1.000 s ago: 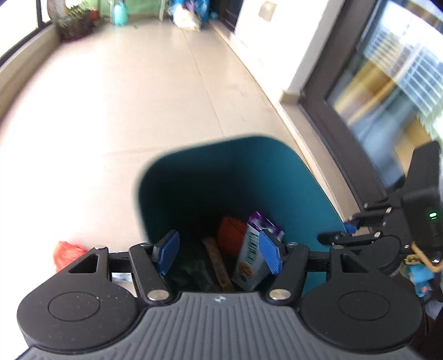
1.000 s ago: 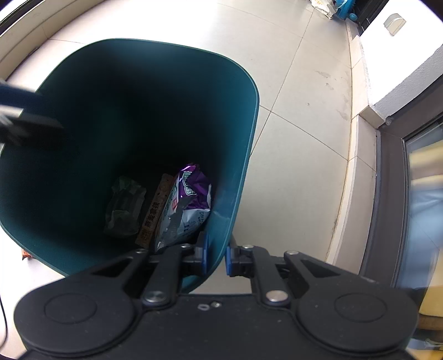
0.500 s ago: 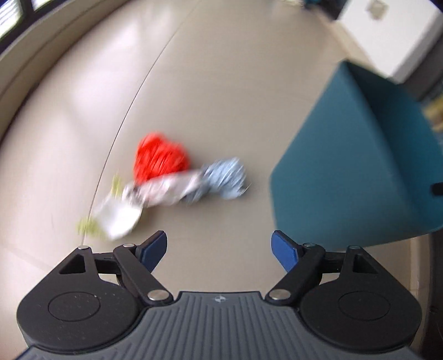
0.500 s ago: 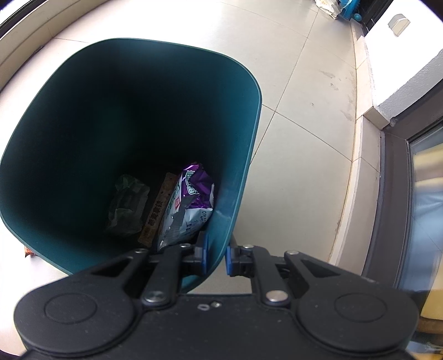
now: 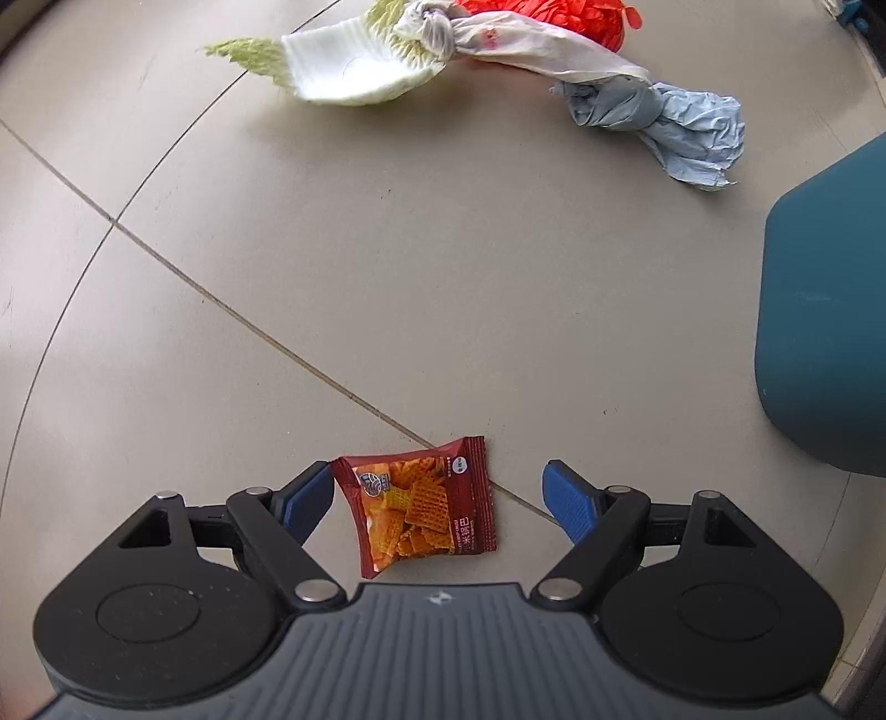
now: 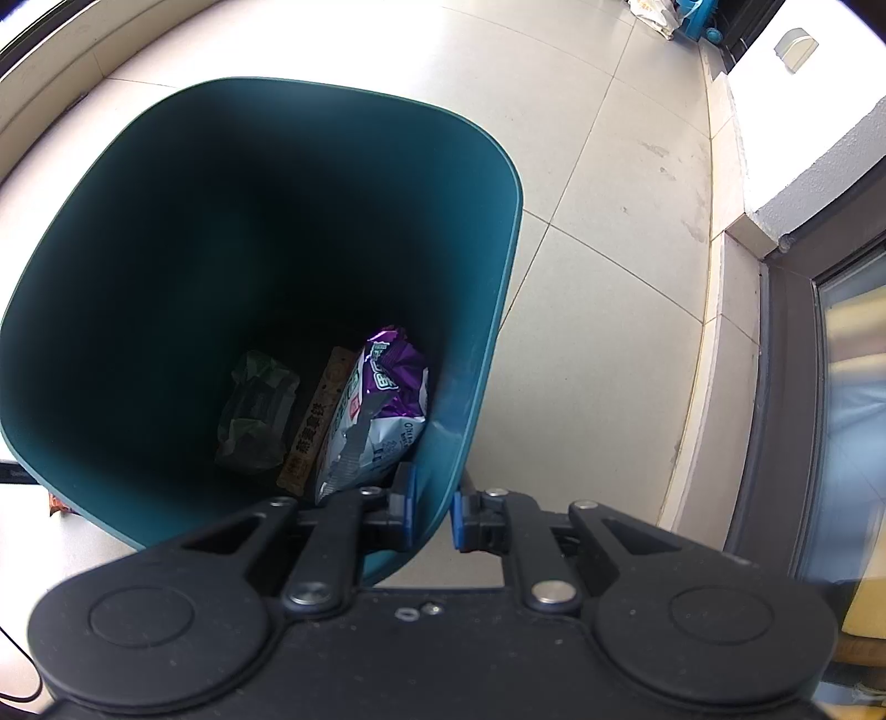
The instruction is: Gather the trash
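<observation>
My left gripper [image 5: 437, 498] is open and low over the tiled floor, its blue pads on either side of a small red snack packet [image 5: 421, 507] that lies flat. Farther off lie a cabbage leaf [image 5: 343, 72], a knotted white bag [image 5: 498, 44] on a red bag [image 5: 554, 14], and a crumpled grey-blue bag [image 5: 670, 124]. The teal bin [image 5: 825, 332] stands at the right. My right gripper [image 6: 432, 512] is shut on the teal bin's rim [image 6: 443, 476]. Inside the bin lie a purple snack bag [image 6: 376, 410], a brown wrapper [image 6: 315, 426] and a dark green wrapper [image 6: 255, 410].
A grey door frame and glass [image 6: 819, 332] run along the right of the bin. A white wall corner [image 6: 803, 127] stands beyond it. Bags and bottles [image 6: 681, 16] sit at the far end of the floor.
My left gripper has swung from over the bin's mouth down to the floor on its left, and now straddles the red snack packet. My right gripper keeps its hold on the rim.
</observation>
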The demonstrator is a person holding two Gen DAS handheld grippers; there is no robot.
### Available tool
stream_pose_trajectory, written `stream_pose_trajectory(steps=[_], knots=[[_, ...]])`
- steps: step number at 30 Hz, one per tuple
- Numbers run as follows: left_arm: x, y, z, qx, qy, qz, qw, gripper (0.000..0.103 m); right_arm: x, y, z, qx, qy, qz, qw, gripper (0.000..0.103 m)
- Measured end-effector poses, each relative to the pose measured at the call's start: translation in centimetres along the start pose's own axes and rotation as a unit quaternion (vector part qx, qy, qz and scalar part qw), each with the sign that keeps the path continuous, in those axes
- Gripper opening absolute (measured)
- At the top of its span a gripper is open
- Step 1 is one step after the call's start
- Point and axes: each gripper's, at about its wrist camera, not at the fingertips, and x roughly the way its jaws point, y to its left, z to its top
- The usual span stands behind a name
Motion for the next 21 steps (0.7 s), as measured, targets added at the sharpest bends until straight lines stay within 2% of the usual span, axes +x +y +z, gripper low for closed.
stream_pose_trajectory(steps=[5, 6, 7, 11, 13, 17, 21], knots=[[1.2, -0.1, -1.1, 0.003, 0.004, 0.02, 0.9998, 0.081, 0.0, 0.1, 0.0, 0.0, -0.001, -0.001, 1.0, 0.012], [1.6, -0.2, -1.2, 0.002, 0.005, 0.026, 0.9997, 0.075, 0.0, 0.1, 0.0, 0.0, -0.001, -0.001, 1.0, 0.012], [1.9, -0.1, -1.3, 0.0, 0.008, 0.028, 0.9996, 0.063, 0.0, 0.1, 0.0, -0.001, -0.001, -0.002, 1.0, 0.012], [2.0, -0.3, -1.5, 0.005, -0.006, 0.045, 0.9989, 0.056, -0.1, 0.2, 0.0, -0.001, 0.0, -0.004, 1.0, 0.012], [1.7, -0.3, -1.4, 0.004, -0.014, 0.04, 0.9991, 0.044, 0.0, 0.3, 0.0, -0.002, 0.0, -0.005, 1.0, 0.012], [1.1, -0.2, -1.1, 0.003, -0.022, 0.04, 0.999, 0.039, 0.0, 0.3, -0.1, -0.001, -0.001, -0.006, 1.0, 0.012], [-1.1, -0.6, -0.8, 0.001, -0.025, 0.021, 0.9995, 0.029, 0.0, 0.4, -0.1, -0.001, -0.001, -0.007, 1.0, 0.012]])
